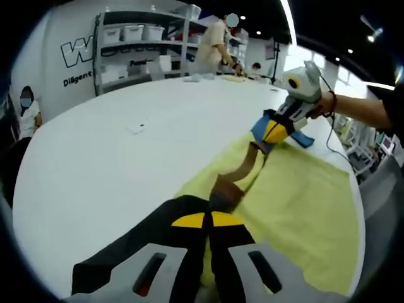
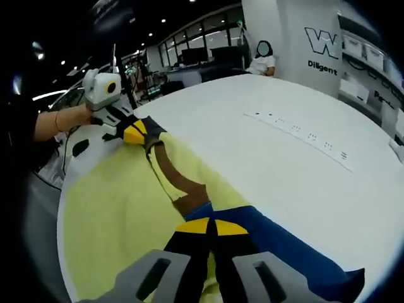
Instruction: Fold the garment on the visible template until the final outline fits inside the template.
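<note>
Both grippers, left (image 1: 208,228) and right (image 2: 211,235), are clenching opposite corners of the garment (image 1: 303,196), stretching its brown edge taut just above the white worktop (image 1: 126,145), apparently for a straight fold.

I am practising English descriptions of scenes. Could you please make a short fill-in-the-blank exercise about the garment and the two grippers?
1. The garment's large body is coloured ____.
2. The left gripper is shut on the garment's ____ sleeve.
3. The right gripper is shut on the ____ sleeve.
4. The garment lies on a ____ table.

Missing words: yellow; black; blue; white
</note>
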Action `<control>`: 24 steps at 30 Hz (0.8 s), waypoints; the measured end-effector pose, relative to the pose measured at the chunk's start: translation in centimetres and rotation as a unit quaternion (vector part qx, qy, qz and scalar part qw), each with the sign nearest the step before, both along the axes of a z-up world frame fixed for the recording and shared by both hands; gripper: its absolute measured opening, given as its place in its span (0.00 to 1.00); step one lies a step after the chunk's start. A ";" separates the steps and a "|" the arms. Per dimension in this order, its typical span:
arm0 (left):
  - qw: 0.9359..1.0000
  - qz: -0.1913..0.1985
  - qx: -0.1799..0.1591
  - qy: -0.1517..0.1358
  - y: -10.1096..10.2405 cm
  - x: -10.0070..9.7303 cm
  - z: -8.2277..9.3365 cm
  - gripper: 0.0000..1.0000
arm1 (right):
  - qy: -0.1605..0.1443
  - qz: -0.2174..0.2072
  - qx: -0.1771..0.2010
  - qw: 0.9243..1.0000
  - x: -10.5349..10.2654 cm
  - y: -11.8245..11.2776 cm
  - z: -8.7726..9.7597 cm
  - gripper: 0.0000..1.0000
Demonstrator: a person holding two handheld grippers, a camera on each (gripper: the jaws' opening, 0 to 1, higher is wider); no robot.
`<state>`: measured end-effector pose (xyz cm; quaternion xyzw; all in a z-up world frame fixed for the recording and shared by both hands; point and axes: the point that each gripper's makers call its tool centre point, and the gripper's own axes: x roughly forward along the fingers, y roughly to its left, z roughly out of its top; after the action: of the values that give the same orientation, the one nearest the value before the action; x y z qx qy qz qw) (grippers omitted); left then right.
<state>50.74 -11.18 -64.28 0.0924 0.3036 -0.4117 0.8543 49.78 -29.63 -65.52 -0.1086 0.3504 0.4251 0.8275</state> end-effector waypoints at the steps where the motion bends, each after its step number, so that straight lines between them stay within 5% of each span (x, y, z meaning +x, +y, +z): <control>1: 1.000 0.000 -0.001 -0.006 0.0 0.2 0.4 0.00 | -0.006 0.000 0.002 1.000 0.2 0.0 0.4 0.00; 12: 0.999 0.025 0.012 -0.044 0.5 5.0 2.9 0.00 | -0.078 -0.010 -0.012 0.997 4.2 0.3 3.9 0.00; 15: 0.998 0.029 0.019 -0.050 0.3 6.1 3.0 0.00 | -0.121 -0.007 -0.036 0.992 6.2 0.3 4.6 0.00; 24: 0.997 0.052 0.039 -0.036 0.5 10.0 1.7 0.00 | -0.160 -0.046 -0.099 0.981 10.9 0.0 3.8 0.00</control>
<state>60.79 -10.65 -62.58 0.1244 0.2931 -0.3510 0.8806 60.65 -29.67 -61.69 -0.2399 0.2582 0.3268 0.8769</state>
